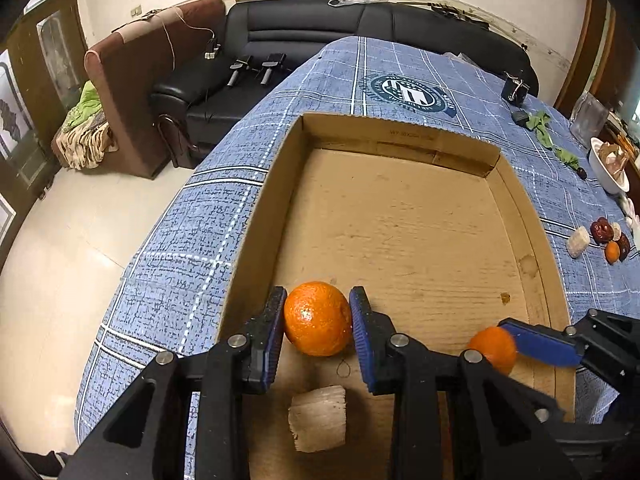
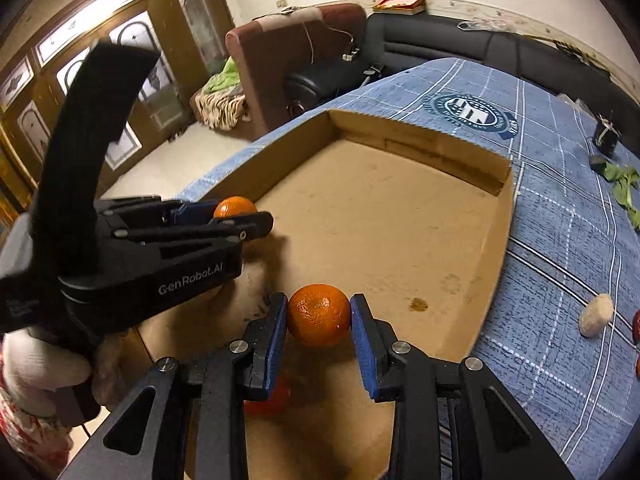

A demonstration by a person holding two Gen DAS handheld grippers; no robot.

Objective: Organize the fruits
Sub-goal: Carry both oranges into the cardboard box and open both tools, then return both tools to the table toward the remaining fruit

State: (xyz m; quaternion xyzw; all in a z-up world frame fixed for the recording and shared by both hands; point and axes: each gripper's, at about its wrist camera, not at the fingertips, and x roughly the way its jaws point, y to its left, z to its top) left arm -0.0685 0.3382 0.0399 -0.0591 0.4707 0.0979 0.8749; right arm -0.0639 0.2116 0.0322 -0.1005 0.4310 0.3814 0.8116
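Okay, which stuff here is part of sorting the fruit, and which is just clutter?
Job: left orange in left gripper, right orange in right gripper, cardboard tray.
Clutter: green cloth, white bowl, black sofa.

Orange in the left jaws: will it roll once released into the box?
Likely yes. The orange is near-round and the cardboard box floor looks flat and smooth, with nothing to stop it. Its pebbled skin probably grips the ribbed pads well. It looks firm, so a light squeeze should do.
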